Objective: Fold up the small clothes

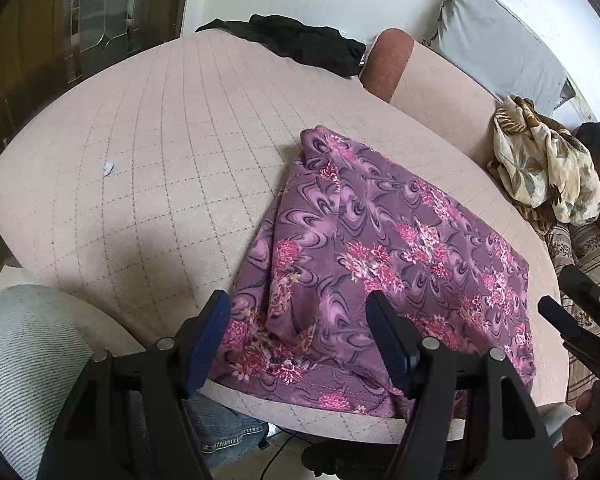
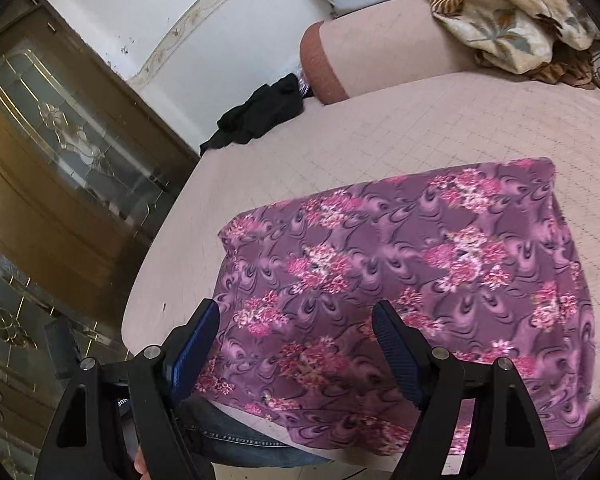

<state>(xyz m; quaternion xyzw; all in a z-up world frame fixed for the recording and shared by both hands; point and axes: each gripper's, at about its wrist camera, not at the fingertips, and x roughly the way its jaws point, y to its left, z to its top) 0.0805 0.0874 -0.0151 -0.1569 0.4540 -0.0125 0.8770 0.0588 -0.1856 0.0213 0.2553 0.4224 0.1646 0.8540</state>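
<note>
A purple garment with pink flowers [image 1: 388, 264] lies partly folded on the pink quilted surface [image 1: 160, 152], its near hem hanging over the front edge. It also shows in the right wrist view [image 2: 420, 280]. My left gripper [image 1: 298, 308] is open and empty, hovering above the garment's near left part. My right gripper [image 2: 296, 316] is open and empty above the garment's near left edge. The right gripper also shows in the left wrist view [image 1: 572, 312], at the far right.
A black garment [image 1: 308, 40] lies at the far edge of the surface. A cream floral cloth [image 1: 548, 168] is heaped on the sofa to the right, by a grey cushion [image 1: 496, 48]. A wooden glass-door cabinet [image 2: 60, 168] stands on the left. A small paper scrap [image 1: 108, 168] lies on the surface.
</note>
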